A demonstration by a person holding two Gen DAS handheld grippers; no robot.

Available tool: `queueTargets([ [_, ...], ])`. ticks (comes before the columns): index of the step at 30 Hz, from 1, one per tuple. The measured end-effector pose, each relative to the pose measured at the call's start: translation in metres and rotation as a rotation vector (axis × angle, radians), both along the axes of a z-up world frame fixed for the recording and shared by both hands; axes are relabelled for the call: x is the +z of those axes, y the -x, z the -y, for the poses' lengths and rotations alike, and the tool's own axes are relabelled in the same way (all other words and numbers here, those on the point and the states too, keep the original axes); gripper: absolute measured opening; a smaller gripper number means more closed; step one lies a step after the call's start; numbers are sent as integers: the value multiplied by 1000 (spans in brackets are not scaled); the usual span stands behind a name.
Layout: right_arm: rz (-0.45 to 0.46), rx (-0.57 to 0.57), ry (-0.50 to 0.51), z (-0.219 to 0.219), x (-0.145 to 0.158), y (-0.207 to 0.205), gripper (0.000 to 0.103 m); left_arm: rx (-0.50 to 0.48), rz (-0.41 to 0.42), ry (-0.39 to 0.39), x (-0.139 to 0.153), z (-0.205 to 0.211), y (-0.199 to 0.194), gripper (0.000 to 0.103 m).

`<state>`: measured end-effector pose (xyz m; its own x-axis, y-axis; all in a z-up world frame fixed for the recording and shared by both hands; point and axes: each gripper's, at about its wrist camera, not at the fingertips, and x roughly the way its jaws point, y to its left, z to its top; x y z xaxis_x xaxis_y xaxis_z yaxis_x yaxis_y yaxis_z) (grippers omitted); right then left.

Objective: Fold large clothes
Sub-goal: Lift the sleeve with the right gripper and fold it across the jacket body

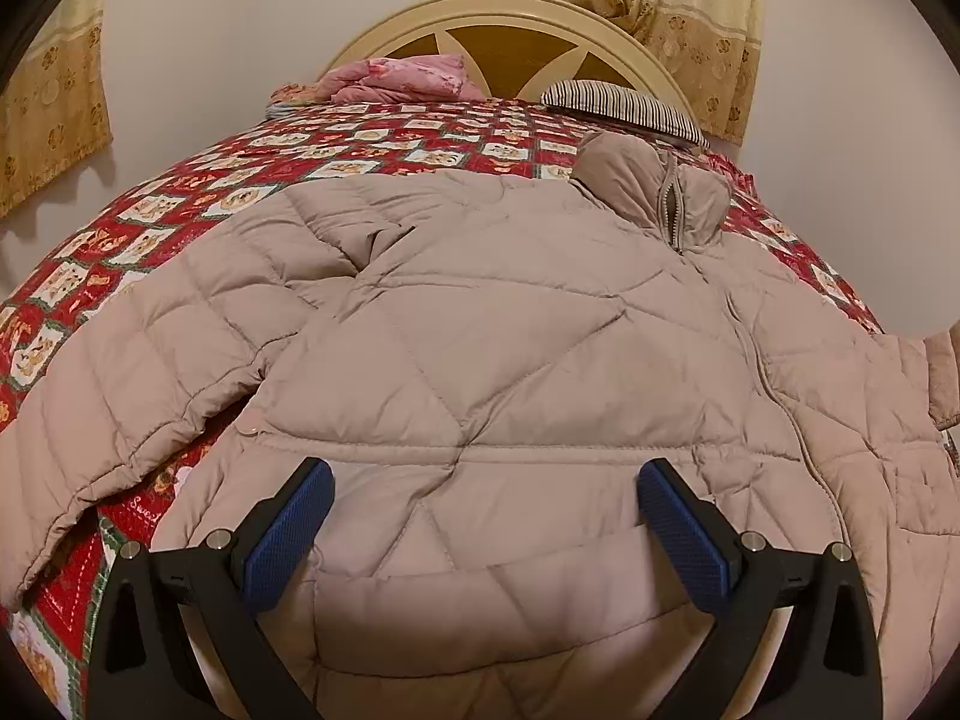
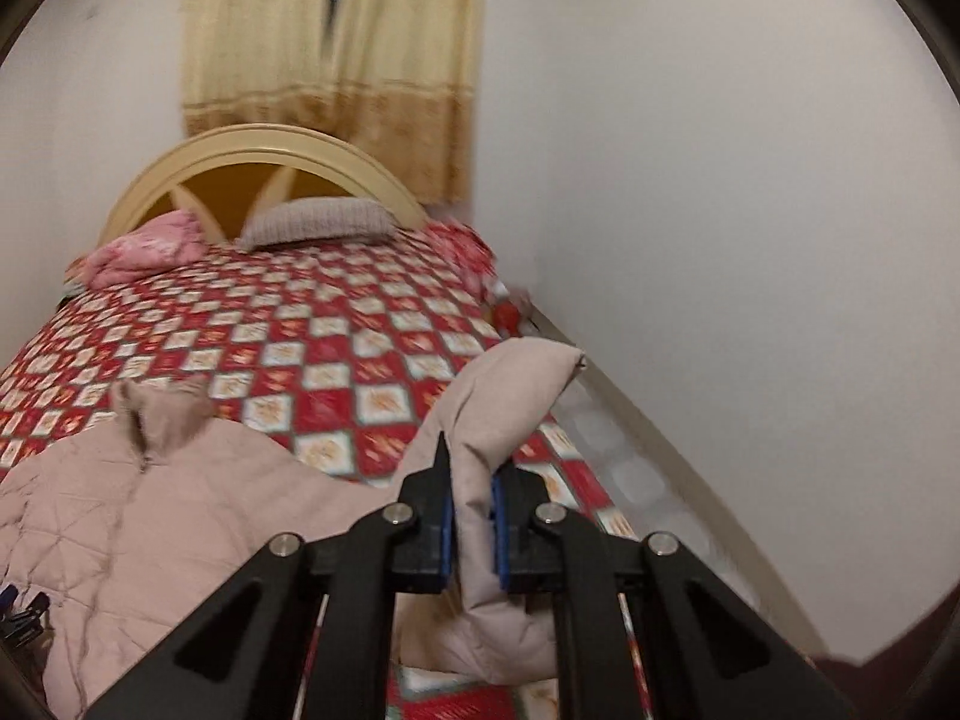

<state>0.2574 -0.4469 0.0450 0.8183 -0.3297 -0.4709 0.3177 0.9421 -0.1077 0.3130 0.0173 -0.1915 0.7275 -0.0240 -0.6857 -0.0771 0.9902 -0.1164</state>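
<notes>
A beige quilted puffer jacket point(image 1: 510, 324) lies front up on the bed, collar point(image 1: 654, 192) toward the headboard, its left sleeve point(image 1: 120, 372) spread out to the side. My left gripper point(image 1: 486, 480) is open, its blue pads just above the jacket's hem area. In the right wrist view the jacket body point(image 2: 150, 516) lies at lower left. My right gripper point(image 2: 474, 480) is shut on the jacket's right sleeve point(image 2: 510, 396), holding it lifted above the bed with the cuff end arching up.
A red patterned bedspread point(image 2: 300, 330) covers the bed. A pink folded blanket point(image 1: 396, 81) and a striped pillow point(image 1: 624, 105) lie by the arched headboard point(image 1: 510, 18). A white wall point(image 2: 720, 240) runs close along the bed's right side. Curtains point(image 2: 336, 90) hang behind.
</notes>
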Motion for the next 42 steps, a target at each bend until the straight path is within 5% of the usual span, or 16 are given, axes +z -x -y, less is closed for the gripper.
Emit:
queueTargets([
  [9,15,275,175,-130,4,-43,12,5,6,29,0,-5,1,102],
  [16,-15,453,251,-222,-28,-76,12,12,17,56,0,-10,3,102],
  [25,-139,617,164,-314,-115,-114,12,18,21,63,0,-12,4,102],
  [34,-278,658,30,-334,-193,-134,12,23,14,36,0,-9,4,102],
  [42,-290,665,-60,-334,-208,-139,12,32,6,-8,-1,-3,3,102],
])
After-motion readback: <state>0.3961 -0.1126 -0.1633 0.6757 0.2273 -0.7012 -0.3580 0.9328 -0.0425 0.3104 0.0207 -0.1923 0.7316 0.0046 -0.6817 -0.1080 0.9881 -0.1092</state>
